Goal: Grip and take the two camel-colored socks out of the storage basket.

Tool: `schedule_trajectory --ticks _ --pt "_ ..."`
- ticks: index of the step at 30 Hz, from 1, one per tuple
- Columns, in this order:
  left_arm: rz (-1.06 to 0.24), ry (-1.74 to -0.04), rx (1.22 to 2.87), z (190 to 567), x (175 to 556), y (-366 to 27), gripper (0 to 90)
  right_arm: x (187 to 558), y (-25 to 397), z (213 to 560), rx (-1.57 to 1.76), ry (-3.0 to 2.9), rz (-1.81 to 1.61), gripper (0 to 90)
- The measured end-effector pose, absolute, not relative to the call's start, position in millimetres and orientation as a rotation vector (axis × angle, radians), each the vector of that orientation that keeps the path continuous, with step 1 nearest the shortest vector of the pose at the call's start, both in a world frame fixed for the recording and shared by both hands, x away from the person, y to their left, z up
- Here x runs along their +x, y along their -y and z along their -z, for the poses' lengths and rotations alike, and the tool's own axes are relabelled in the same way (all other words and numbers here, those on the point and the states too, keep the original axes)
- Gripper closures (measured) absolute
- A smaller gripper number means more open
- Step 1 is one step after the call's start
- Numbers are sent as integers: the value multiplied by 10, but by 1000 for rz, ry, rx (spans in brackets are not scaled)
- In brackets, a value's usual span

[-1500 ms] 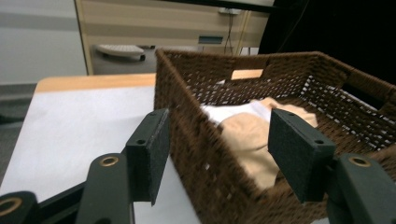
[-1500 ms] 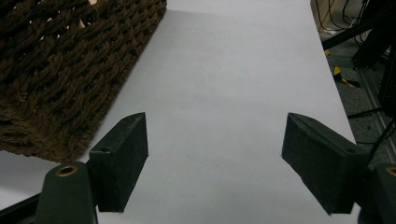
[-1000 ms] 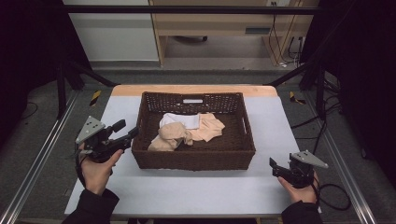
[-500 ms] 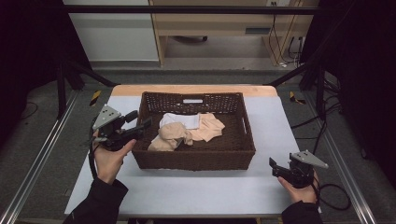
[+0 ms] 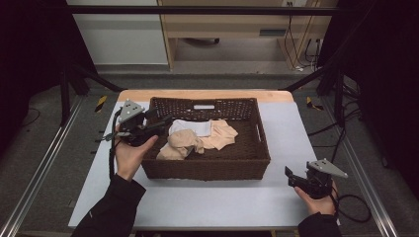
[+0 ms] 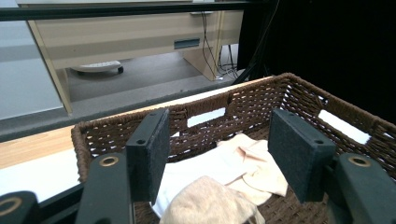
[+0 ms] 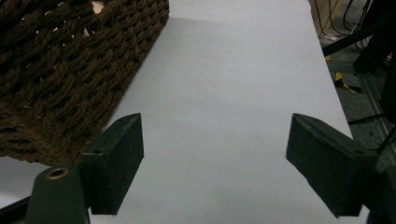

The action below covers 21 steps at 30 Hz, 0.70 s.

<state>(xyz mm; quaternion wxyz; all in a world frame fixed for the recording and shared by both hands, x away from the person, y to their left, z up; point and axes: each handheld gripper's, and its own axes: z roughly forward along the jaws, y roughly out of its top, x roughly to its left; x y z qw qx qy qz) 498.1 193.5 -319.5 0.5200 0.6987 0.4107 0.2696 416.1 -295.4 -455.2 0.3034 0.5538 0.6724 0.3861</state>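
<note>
A dark brown wicker basket stands in the middle of the white table. Inside it lie a white cloth, a beige cloth and a bunched tan cloth. My left gripper is open, raised over the basket's left rim and pointing in over the cloths; in the left gripper view its jaws frame the tan cloth and the white cloth, with nothing held between them. My right gripper is open, low over the table near the basket's front right corner.
The table's bare top stretches in front of the basket, and more bare top runs along the basket's right side. A wooden strip edges the far side. Past it stand a desk and cables on the floor.
My left gripper has risen and moved right and away from me, from beside the basket's left wall to above its left rim. The right gripper has stayed put.
</note>
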Motion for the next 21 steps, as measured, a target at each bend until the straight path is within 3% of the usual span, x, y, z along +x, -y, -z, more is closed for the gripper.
schedule_trajectory --ticks 21 --pt "-663 -1031 1742 3503 5506 -1693 412 4177 2956 4556 1465 -1786 -1025 204"
